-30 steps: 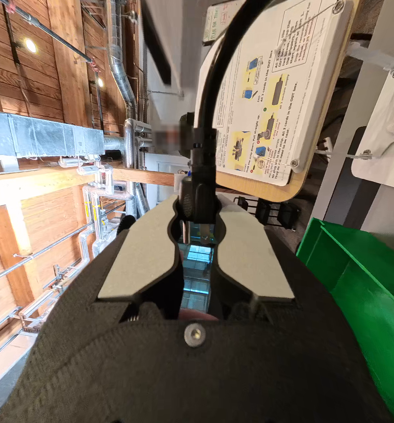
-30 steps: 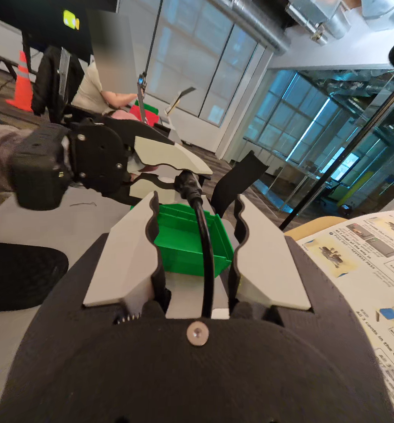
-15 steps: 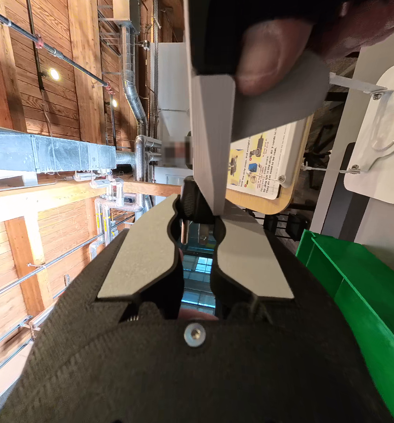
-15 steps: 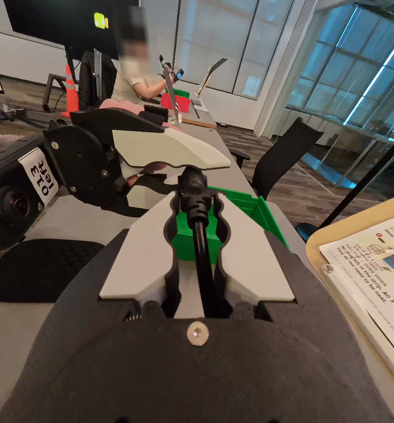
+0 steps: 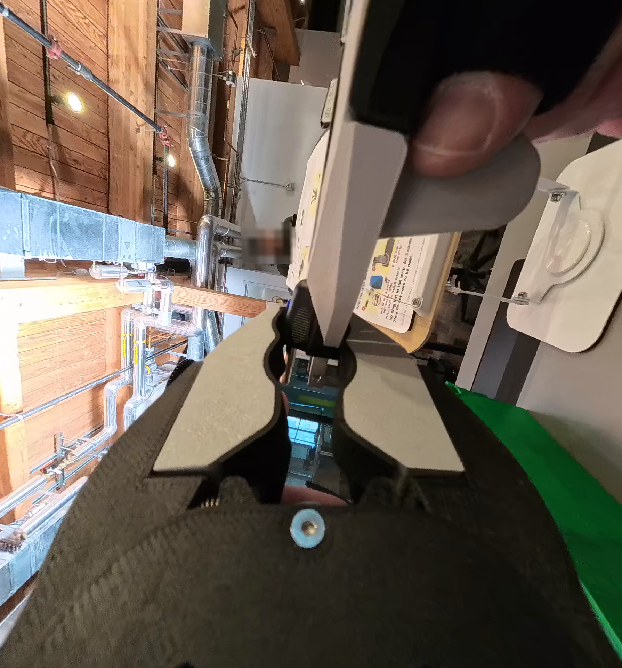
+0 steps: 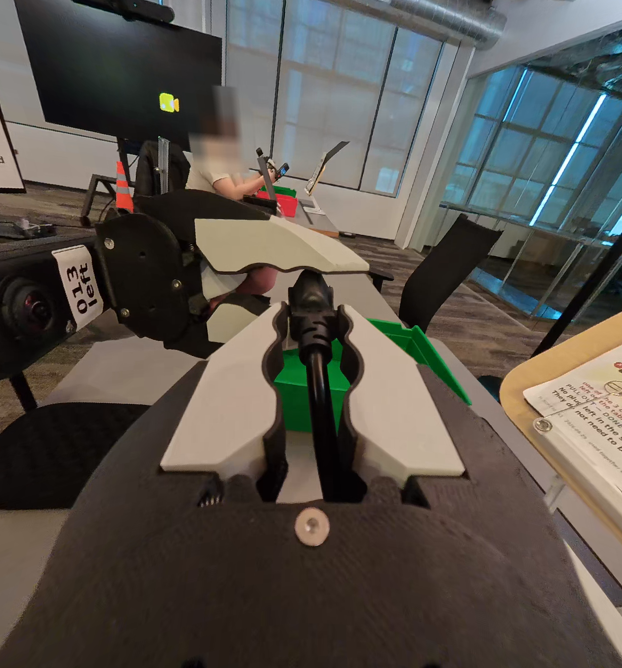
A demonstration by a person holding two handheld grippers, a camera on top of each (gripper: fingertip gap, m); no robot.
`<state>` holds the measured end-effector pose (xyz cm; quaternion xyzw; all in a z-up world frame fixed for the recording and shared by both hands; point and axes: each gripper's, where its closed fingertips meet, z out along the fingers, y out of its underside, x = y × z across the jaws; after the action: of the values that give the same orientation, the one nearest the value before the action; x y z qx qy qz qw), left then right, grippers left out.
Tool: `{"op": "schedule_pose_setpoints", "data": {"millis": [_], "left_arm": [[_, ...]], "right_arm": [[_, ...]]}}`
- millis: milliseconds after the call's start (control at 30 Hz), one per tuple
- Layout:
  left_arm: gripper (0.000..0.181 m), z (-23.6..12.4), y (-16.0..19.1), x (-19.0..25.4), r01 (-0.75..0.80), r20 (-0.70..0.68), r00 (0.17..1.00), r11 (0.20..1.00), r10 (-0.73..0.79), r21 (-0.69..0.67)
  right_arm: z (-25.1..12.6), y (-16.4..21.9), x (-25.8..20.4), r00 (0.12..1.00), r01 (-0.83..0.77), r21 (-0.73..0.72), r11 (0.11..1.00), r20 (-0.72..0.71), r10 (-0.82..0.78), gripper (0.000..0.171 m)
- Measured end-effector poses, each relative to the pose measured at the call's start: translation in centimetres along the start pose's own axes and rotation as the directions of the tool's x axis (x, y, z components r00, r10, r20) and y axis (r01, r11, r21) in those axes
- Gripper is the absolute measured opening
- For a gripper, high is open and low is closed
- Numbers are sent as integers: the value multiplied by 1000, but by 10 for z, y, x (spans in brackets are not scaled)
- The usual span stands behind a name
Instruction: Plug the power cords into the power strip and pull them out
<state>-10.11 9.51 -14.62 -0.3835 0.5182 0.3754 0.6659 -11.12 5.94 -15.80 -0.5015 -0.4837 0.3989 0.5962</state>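
A black power cord plug point(image 6: 311, 300) is held between both grippers in mid air above the grey table point(image 6: 121, 368). My right gripper point(image 6: 314, 314) is shut on the plug's ribbed neck, and the cord point(image 6: 320, 397) runs back between its fingers. My left gripper point(image 5: 313, 332) is shut on the plug's head point(image 5: 300, 320), with the metal prongs point(image 5: 316, 368) pointing back between its fingers. A right gripper finger point(image 5: 338, 235) crosses the left wrist view from above. A left gripper finger point(image 6: 280, 249) lies over the plug tip. No power strip is in view.
A green bin point(image 6: 410, 339) stands on the table just beyond the grippers and also shows in the left wrist view point(image 5: 555, 488). A wooden board with an instruction sheet point(image 6: 591, 397) is at the right. A black chair point(image 6: 446, 271) and a seated person point(image 6: 215, 173) are farther back. Left and right tips are no more than a few centimetres apart.
My right gripper was open around the cord a second ago. It slid up to the plug and shut on its neck. My left gripper has kept its hold on the plug head.
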Motion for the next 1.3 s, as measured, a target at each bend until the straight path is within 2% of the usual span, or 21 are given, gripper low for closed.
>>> {"op": "schedule_pose_setpoints", "data": {"millis": [267, 400, 467, 633, 767, 867, 1000, 1167, 1300], "left_arm": [[24, 3, -3, 5, 58, -8, 998, 998, -58, 9], [27, 4, -6, 6, 110, -63, 992, 994, -109, 20], [37, 1, -1, 1, 142, -72, 987, 990, -141, 7], [40, -14, 22, -16, 261, -68, 962, 965, -263, -28], [36, -20, 41, -10, 348, -107, 929, 934, -355, -81], [36, -20, 38, 2, 418, -166, 889, 904, -426, -86], [33, -16, 18, 29, 490, -306, 815, 867, -493, -92], [38, -9, -21, 98, 553, -544, 648, 820, -533, -146], [46, -10, -52, 165, 580, -707, 436, 775, -557, -252]], "right_arm": [[-3, 4, 3, 997, 52, -1, 999, -50, -52, 23], [-7, 3, 6, 998, 33, 0, 999, -49, -33, 23], [-12, -2, 11, 997, 29, -1, 1000, -66, -29, 23], [-34, -21, 23, 997, -32, 40, 999, -64, 34, 22], [-51, -49, 21, 998, -24, 52, 998, -63, 27, 22], [-73, -82, 17, 998, -14, 69, 998, -65, 19, 22], [-111, -129, 14, 995, 20, 63, 998, -97, -14, 22], [-153, -158, 9, 980, 101, -26, 995, -171, -104, 22], [-178, -157, 7, 967, 114, -91, 989, -218, -131, 22]]}}
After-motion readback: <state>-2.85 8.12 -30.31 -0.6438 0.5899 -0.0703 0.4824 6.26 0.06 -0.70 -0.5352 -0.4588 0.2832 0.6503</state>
